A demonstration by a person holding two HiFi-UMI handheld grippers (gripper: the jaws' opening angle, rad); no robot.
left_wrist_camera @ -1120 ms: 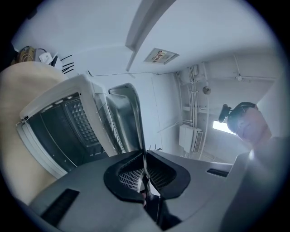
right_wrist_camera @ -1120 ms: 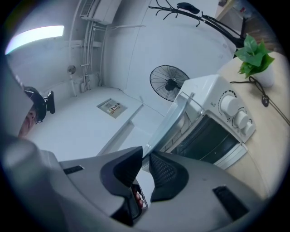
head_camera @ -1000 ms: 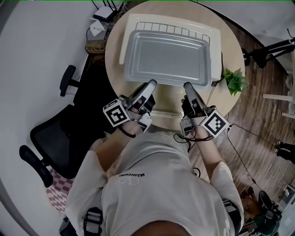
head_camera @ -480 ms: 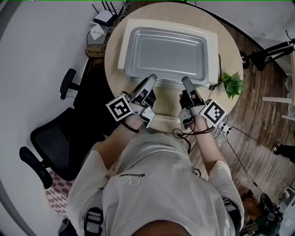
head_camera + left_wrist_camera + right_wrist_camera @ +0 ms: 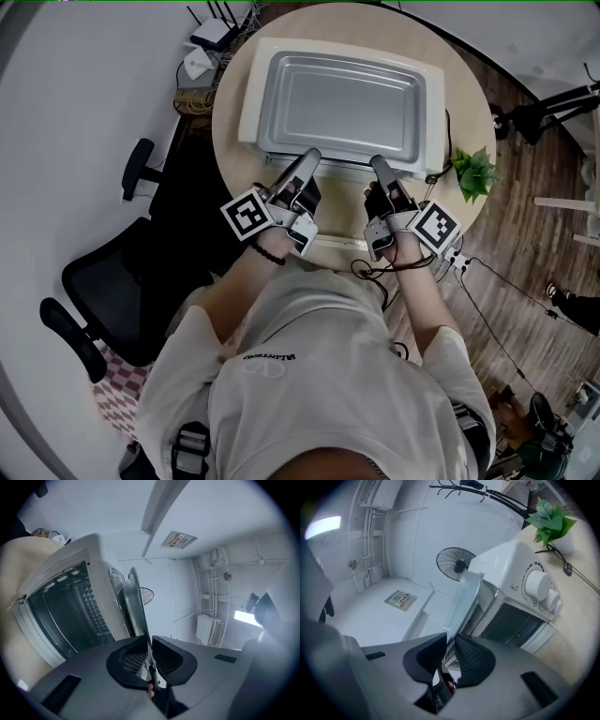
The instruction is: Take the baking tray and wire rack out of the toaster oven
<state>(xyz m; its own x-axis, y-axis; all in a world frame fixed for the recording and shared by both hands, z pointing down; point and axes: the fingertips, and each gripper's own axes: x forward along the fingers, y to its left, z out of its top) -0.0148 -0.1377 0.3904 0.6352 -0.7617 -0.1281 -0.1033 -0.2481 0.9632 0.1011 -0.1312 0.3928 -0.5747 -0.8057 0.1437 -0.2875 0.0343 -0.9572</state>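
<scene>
Pinched thin on metal, both pairs of jaws clamp the near rim of the baking tray: the left gripper at the rim's 7 o'clock corner, the right gripper at its 5 o'clock corner, and each gripper view shows the rim running edge-on between the pads. Two holds set apart probably keep the wide, shallow tray level and stop it swinging. The tray now lies on top of the toaster oven, at 12 o'clock from the grippers, on the round table. A second ago it sat nearer the person and more toward 3 o'clock, leaving the vent slots along the oven's far edge bare; it has since slid toward 12 o'clock and covers them, squared to the top. Whether the wire rack is inside the open oven, I cannot tell.
</scene>
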